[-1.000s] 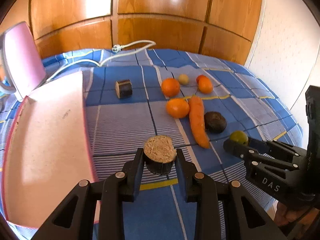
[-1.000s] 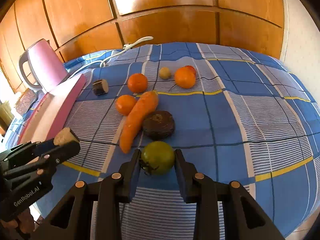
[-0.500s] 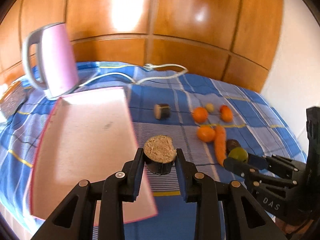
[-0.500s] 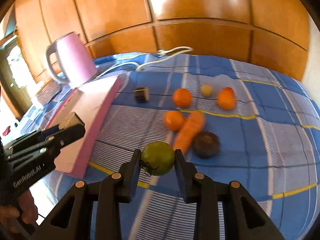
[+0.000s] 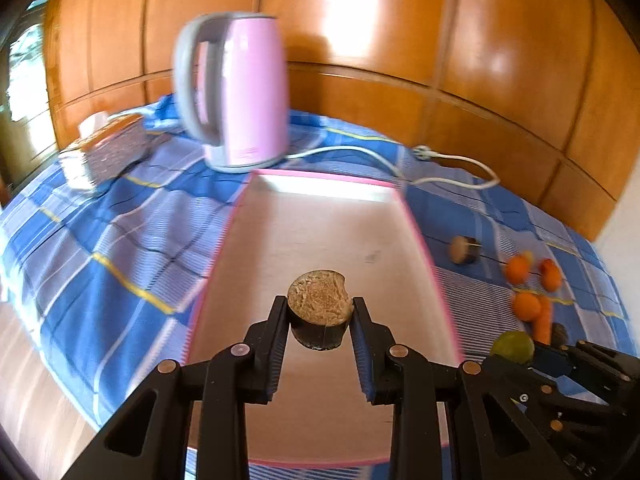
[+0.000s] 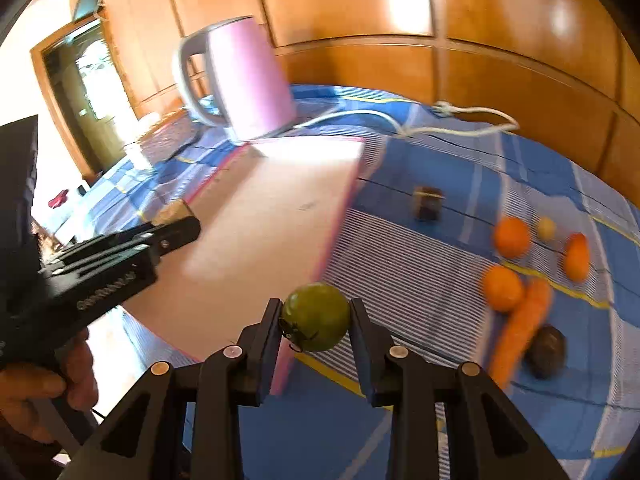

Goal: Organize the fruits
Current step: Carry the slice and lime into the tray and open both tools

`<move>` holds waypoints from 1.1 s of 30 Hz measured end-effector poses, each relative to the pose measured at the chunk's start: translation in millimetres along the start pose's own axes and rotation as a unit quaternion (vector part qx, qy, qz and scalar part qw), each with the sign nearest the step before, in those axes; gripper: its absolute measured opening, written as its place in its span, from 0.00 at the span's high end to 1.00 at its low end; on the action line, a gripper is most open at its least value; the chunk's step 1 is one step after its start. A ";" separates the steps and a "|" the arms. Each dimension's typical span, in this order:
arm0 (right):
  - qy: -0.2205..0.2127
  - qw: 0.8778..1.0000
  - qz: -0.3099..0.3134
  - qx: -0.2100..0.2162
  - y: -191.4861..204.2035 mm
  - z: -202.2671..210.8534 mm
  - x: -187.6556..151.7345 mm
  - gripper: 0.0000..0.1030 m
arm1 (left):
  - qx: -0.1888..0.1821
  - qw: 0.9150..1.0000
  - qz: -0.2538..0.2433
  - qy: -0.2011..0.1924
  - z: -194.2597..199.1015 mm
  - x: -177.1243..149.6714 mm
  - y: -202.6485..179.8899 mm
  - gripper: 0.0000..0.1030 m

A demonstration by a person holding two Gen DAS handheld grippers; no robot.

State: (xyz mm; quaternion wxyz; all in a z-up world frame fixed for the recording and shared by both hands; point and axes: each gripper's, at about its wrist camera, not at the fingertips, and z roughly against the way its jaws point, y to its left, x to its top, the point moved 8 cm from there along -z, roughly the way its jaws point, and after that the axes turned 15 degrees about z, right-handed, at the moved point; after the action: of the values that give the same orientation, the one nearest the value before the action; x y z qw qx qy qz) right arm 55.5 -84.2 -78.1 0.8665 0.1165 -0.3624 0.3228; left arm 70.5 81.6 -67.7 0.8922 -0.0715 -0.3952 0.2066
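Bed: blue checked cover; it carries everything here.
Kettle: pink, upright at the far end of the tray, cord trailing off to the right.
Tray: pink-rimmed, pale inside, nothing lying in it; it sits directly under my left load.
Loose pile: three oranges, one carrot, a dark round fruit, a small yellow one and a second dark cut chunk, all on the cover, well apart from the tray.
Left fingers: closed on a dark-skinned cut chunk, pale cut face up, held in the air over the tray's near half.
Right fingers: closed on a green tomato, stem turned left, held over the tray's near right corner, above the rim.
Step in hand: my judgement, carrying both pieces to the tray; neither is set down yet.
Next move: lower each hand into the tray, the tomato further inside the rim, then open the fingers low so it cannot roll.
Risk: both hands crowd the same end; keep them apart.
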 end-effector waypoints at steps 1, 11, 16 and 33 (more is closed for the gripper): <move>-0.001 1.000 0.004 0.003 3.7 -1.2 3.2 0.68 | 0.006 1.000 0.003 -0.002 -0.1 1.3 4.9 0.70; -0.018 0.999 0.015 0.034 35.7 -24.5 43.0 0.67 | 0.049 0.998 0.020 -0.026 6.4 10.5 35.3 0.70; -0.009 0.999 0.017 0.033 44.1 -29.2 34.7 0.67 | 0.053 0.998 0.026 -0.033 10.3 12.8 38.8 0.69; -0.024 1.000 -0.015 0.006 29.2 -14.9 22.9 0.62 | 0.046 0.995 0.024 -0.088 42.4 28.7 30.5 0.53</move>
State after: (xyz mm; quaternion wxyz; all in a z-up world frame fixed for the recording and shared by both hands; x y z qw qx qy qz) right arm 57.1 -44.5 -73.4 0.8616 0.1350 -0.3789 0.3095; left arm 47.1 119.9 -28.4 0.8510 -0.0211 -0.4605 0.2518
